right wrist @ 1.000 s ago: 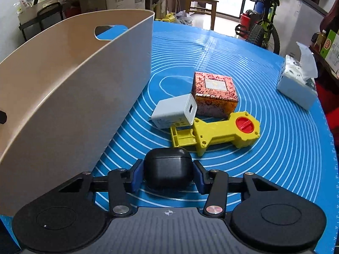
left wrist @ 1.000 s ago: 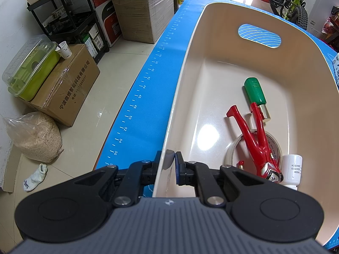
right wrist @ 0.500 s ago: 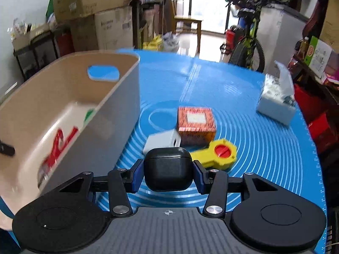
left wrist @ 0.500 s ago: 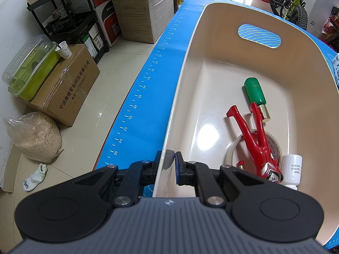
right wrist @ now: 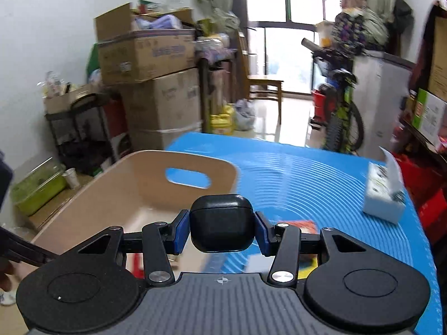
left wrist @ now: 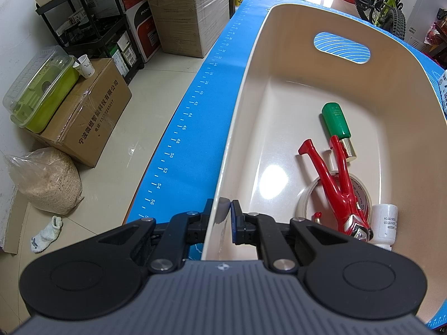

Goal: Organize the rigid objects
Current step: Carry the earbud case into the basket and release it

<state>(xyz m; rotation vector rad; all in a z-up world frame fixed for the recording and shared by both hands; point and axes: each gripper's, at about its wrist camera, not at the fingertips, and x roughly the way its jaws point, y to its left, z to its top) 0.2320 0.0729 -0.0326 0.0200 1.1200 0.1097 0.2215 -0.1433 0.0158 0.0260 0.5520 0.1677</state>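
My left gripper (left wrist: 222,219) is shut on the near rim of the beige bin (left wrist: 245,89) and holds it. The bin holds a red toy figure (left wrist: 335,187), a green-handled tool (left wrist: 335,122), a tape roll (left wrist: 307,195) and a white bottle (left wrist: 387,223). My right gripper (right wrist: 222,227) is shut on a black earbud case (right wrist: 222,223), held high above the blue mat, by the right wall of the bin (right wrist: 117,189). The items left on the mat are mostly hidden behind the gripper.
A white tissue pack (right wrist: 385,192) lies at the right of the blue mat (right wrist: 321,178). Beyond the table's left edge are cardboard boxes (left wrist: 86,111), a sack of grain (left wrist: 44,181) and a black shelf (left wrist: 92,25). A bicycle (right wrist: 340,106) stands behind the table.
My right gripper has lifted the black case off the mat, rising and tilting up towards the bin. The left gripper has stayed clamped on the bin rim.
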